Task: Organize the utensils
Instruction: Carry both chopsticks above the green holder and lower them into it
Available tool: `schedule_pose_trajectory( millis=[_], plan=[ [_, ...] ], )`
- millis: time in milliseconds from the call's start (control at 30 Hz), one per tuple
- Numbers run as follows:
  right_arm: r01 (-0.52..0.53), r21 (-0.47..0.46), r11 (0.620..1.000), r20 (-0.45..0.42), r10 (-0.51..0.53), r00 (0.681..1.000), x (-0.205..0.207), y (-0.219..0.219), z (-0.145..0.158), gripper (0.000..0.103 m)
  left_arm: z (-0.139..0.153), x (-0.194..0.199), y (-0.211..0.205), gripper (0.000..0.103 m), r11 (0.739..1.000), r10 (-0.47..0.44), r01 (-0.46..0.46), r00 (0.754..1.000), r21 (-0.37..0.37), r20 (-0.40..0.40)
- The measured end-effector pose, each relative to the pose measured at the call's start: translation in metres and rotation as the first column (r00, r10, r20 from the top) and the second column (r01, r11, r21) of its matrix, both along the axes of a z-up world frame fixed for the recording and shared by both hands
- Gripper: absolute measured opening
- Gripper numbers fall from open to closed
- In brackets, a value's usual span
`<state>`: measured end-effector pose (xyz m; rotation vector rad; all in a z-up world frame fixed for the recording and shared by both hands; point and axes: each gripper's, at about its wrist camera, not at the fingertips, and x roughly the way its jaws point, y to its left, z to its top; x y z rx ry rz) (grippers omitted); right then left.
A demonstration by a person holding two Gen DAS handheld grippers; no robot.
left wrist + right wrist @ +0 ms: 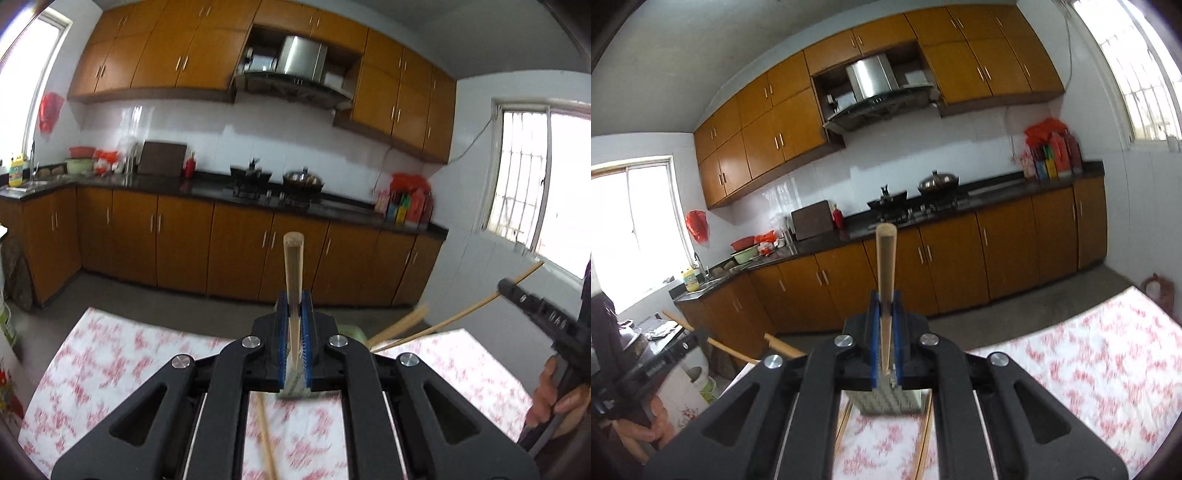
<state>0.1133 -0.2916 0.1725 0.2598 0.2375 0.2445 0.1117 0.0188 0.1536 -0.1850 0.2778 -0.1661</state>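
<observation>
My left gripper (294, 314) is shut on a wooden chopstick (293, 266) that sticks out forward and upward between the blue pads. My right gripper (885, 314) is shut on a second wooden chopstick (885, 258) in the same way. The right gripper (508, 288) also shows in the left wrist view at the right edge, its chopstick (454, 317) slanting across. In the right wrist view the left gripper (692, 339) sits at the lower left. A grey mesh metal holder (886, 404) stands on the table under the fingers. Loose chopsticks (266, 443) lie on the cloth.
A table with a red-and-white floral cloth (110, 354) lies below both grippers. Beyond it are a bare floor, brown kitchen cabinets (184, 236) and a dark counter with a stove and a wok (303, 181). A hand (554, 395) holds the right gripper's handle.
</observation>
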Motion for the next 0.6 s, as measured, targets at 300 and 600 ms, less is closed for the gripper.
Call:
schedule_pose_trajectory(
  millis=[300,600],
  plan=[
    [0.001,-0.086,0.996,-0.022,-0.003,1.000,0.047,0.031,-0.009,0.008,0.005,0.043,-0.033,0.007,1.000,0.013,-0.013,1.000,-0.002,0.016],
    [-0.033,-0.080,0.996,-0.137,0.022,0.990,0.091,0.041,-0.037,0.008,-0.030,0.073,-0.037,0.007,1.000,0.003,-0.002,0.994,0.013,-0.108]
  ],
)
